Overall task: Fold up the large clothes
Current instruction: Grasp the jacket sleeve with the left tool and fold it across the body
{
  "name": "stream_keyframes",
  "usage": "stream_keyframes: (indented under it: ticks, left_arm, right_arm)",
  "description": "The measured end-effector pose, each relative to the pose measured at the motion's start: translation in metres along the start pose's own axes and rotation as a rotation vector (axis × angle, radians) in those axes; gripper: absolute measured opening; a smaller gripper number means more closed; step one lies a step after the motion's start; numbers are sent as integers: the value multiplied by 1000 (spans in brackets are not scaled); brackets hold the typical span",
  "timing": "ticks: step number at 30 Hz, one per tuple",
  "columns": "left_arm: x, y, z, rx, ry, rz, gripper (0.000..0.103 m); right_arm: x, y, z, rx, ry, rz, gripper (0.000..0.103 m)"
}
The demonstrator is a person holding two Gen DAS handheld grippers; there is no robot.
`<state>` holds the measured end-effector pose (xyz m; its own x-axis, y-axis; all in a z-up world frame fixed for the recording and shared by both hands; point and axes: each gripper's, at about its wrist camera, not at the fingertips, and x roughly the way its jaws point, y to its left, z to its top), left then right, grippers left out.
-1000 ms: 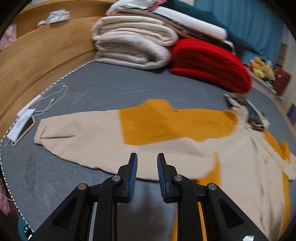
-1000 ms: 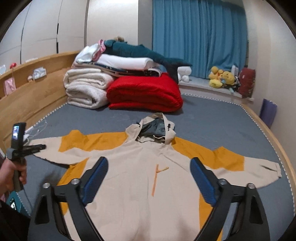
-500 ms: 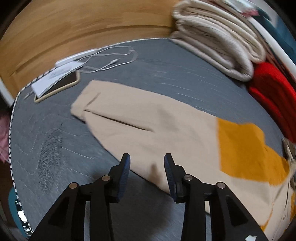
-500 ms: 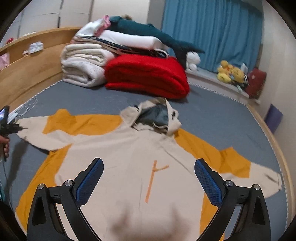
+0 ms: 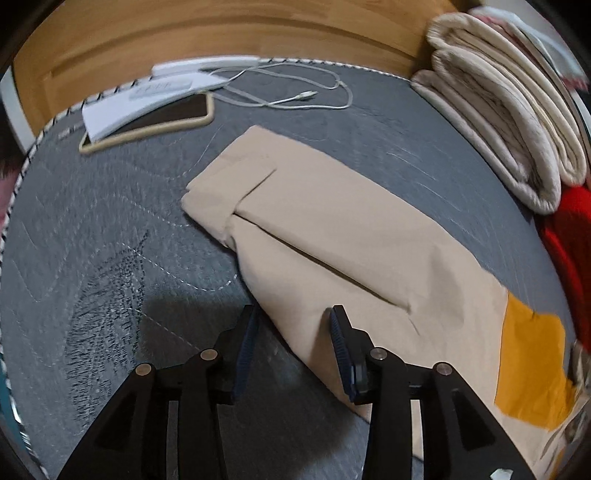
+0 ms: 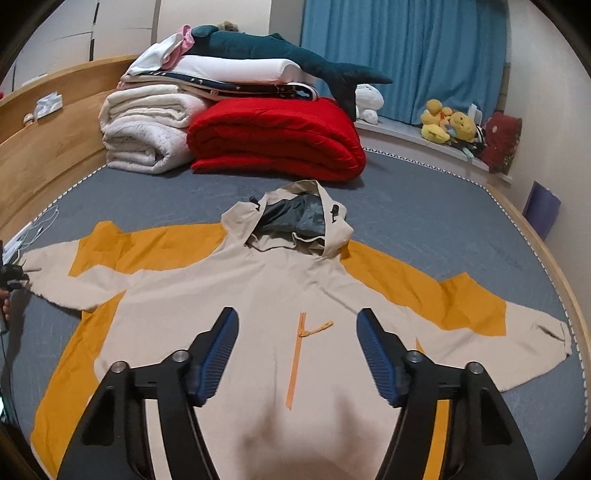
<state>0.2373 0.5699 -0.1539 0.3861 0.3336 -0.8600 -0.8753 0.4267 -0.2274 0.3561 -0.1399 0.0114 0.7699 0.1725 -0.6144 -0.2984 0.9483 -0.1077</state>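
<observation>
A big beige and orange hooded jacket (image 6: 258, 302) lies flat on the grey bed (image 6: 424, 221), front up, with both sleeves spread out to the sides. There is one jacket, with one hood at the top and one orange zip line down the chest. The left sleeve (image 5: 332, 240) ends in a folded cuff that stops short of the bed's striped edge, with bare grey bed all around it. The left gripper (image 5: 291, 325) points down at this sleeve. Its jaws are partly open and have just been opening; the sleeve's near edge lies between them, but the pads do not press it. The right gripper (image 6: 297, 347) hangs over the chest of the jacket. Its jaws are wide apart but have just been closing, and they hold nothing. The right sleeve reaches close to the bed's far side edge. Above the hood there is open bed, then two piles: one red quilt (image 6: 277, 136) and a stack of white blankets (image 6: 144, 133). A phone (image 5: 147, 125), some white paper (image 5: 147, 99) and one white cable (image 5: 295, 96) lie near the wooden rail (image 5: 221, 33).
</observation>
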Motion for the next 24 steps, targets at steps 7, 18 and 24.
stream_keyframes:
  ticks: [7,18,24]
  left_arm:
    - [8,0,11,-20,-14,-10,38]
    - [-85,-68,20,106,-188,-56,2]
    - [-219,-156,-33,239,-246,-278,1]
  right_arm:
    - [19,-3,-5,44,72,39,63]
    - [20,-11,-7,86,104,54,41]
    - [0,-20,5,111,51,57,47]
